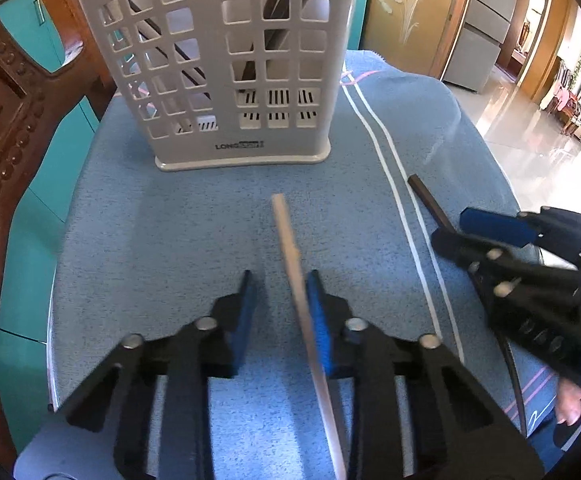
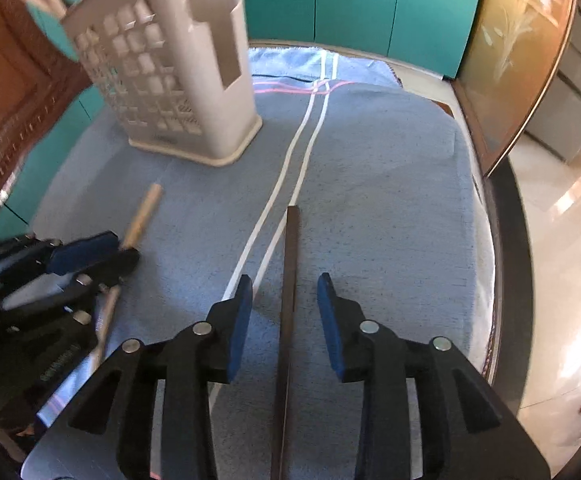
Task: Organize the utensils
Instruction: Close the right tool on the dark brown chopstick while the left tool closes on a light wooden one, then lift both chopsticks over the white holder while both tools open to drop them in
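A: We begin with the biggest thing. The blue cloth (image 2: 390, 168) covers the table, and the perforated holder (image 1: 226, 64) stands upright on it at twelve o'clock from our left gripper (image 1: 280, 308). Some dark utensils are already inside it.

B: Then our grippers. The left one is spread apart, with the pale stick (image 1: 290, 248) between its fingers, lying against the right pad. We do not squeeze it yet.

A: The right gripper (image 2: 284, 300) is also unclenched. The dark stick (image 2: 291, 248) lies in the middle of its gap and touches neither pad.

B: Both sticks lie flat on the cloth, pointing to about twelve o'clock. We judge them light, stiff and thin, maybe a little slippery.

A: So we should pinch each near the middle, firmly, so it does not swing.
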